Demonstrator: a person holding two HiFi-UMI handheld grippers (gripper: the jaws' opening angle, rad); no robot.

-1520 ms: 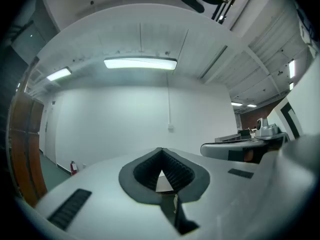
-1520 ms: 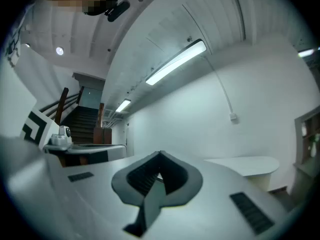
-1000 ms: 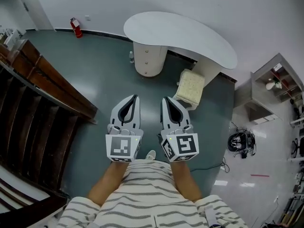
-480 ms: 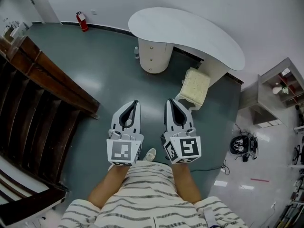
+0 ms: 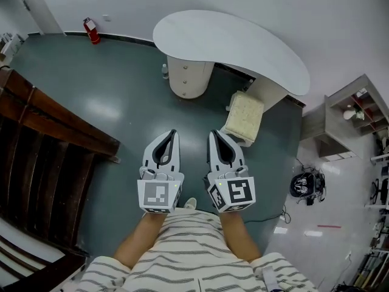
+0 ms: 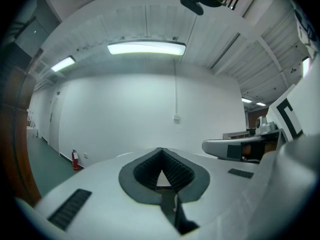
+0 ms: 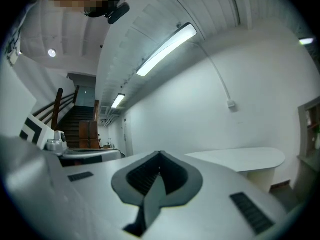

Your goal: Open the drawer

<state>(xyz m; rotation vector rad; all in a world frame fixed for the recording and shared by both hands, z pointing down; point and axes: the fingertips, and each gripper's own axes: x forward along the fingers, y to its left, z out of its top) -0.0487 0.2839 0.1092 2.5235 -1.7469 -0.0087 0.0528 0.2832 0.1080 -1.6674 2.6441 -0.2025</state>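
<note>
A cream, rounded drawer pedestal (image 5: 188, 78) with small knobs stands under a curved white desk (image 5: 231, 44) at the far side of the green floor. My left gripper (image 5: 172, 132) and right gripper (image 5: 213, 134) are held side by side in front of the person's body, well short of the pedestal and pointing level toward it. Both are shut with nothing between the jaws. In the left gripper view the left gripper (image 6: 161, 150) has its pads closed. The right gripper (image 7: 160, 154) is closed too, with the desk top (image 7: 240, 159) beyond it.
A pale cushioned stool (image 5: 244, 117) stands right of the pedestal. A dark wooden stair rail (image 5: 55, 126) runs along the left. A red fire extinguisher (image 5: 91, 30) sits by the back wall. An open shelf unit (image 5: 346, 114) and a black helmet-like thing (image 5: 302, 184) are at the right.
Both grippers have kept side by side and shut while moving on a little and sinking slightly. The head view has shifted, so the stair rail now sits further left.
</note>
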